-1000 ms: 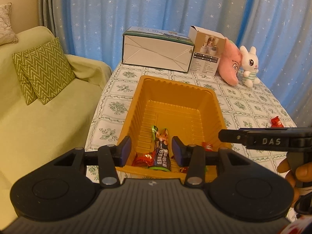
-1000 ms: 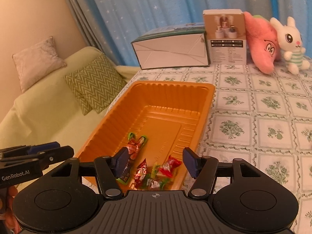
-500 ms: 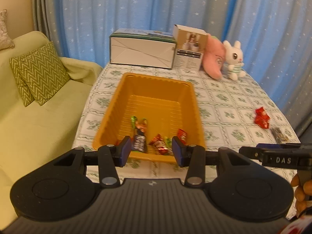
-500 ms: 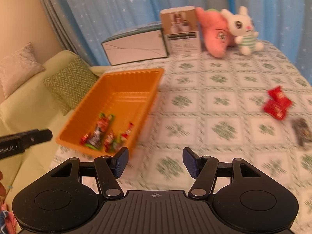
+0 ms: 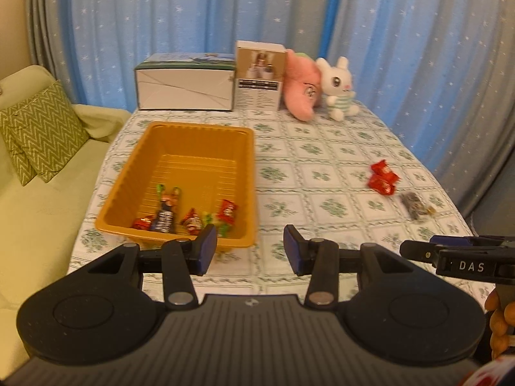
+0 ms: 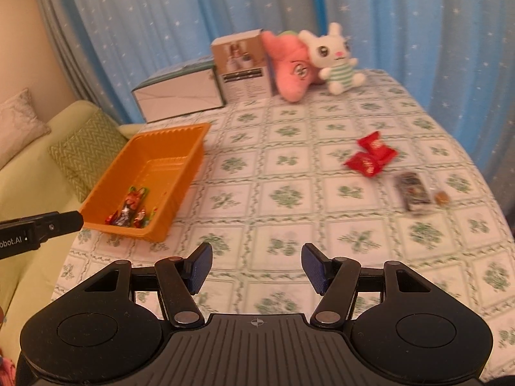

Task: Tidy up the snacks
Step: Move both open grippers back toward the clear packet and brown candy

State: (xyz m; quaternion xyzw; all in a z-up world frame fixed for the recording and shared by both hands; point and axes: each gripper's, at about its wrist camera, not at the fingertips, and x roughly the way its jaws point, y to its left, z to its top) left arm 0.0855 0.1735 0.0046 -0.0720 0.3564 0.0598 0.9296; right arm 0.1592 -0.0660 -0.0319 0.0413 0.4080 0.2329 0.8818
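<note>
An orange tray (image 5: 193,135) (image 6: 190,128) sits on the table's left side with several wrapped snacks (image 5: 167,215) (image 6: 128,209) at its near end. Two red snack packets (image 5: 381,177) (image 6: 370,156) and a dark packet (image 5: 412,204) (image 6: 413,189) with a small brown candy (image 6: 441,197) lie on the cloth at the right. My left gripper (image 5: 246,249) is open and empty, above the table's near edge just right of the tray. My right gripper (image 6: 257,267) is open and empty over the near middle of the table.
At the back stand a white carton (image 5: 185,85), a smaller box (image 5: 259,80), a pink plush (image 5: 302,93) and a white bunny plush (image 5: 338,88). A green sofa with a zigzag cushion (image 5: 38,132) is left of the table. Blue curtains hang behind.
Both grippers have pulled back from above the tray and swung to the right. The red and dark packets on the right have come into view. Both stay open.
</note>
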